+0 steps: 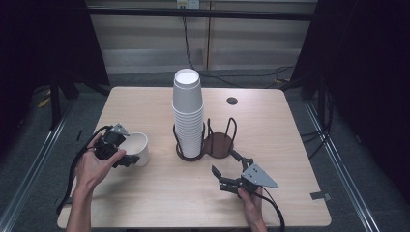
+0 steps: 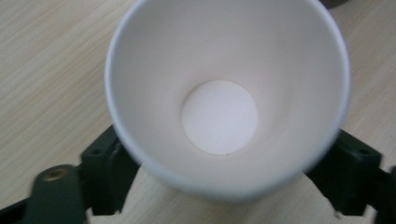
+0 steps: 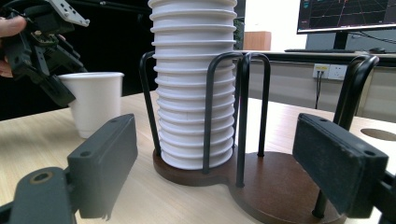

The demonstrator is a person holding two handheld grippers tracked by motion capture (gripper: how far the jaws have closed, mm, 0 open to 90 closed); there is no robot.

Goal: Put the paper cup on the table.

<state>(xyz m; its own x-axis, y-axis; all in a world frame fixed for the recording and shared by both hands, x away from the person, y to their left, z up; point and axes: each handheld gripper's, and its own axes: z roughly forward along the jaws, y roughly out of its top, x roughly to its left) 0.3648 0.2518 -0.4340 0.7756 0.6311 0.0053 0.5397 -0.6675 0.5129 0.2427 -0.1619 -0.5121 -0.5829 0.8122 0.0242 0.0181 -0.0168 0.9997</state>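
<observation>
A white paper cup stands upright on the wooden table, left of centre. My left gripper reaches down over it, jaws wide apart on either side of the cup just below its rim. The cup looks round and undented, and its rim hides the pads. A tall stack of white cups fills one ring of a dark wire holder; the other ring is empty. My right gripper is open, low to the table, pointing at the holder.
A small dark round hole sits in the table behind the holder. Cables run along the floor at the back. A monitor stands beyond the far edge. Bare tabletop lies in front of both hands.
</observation>
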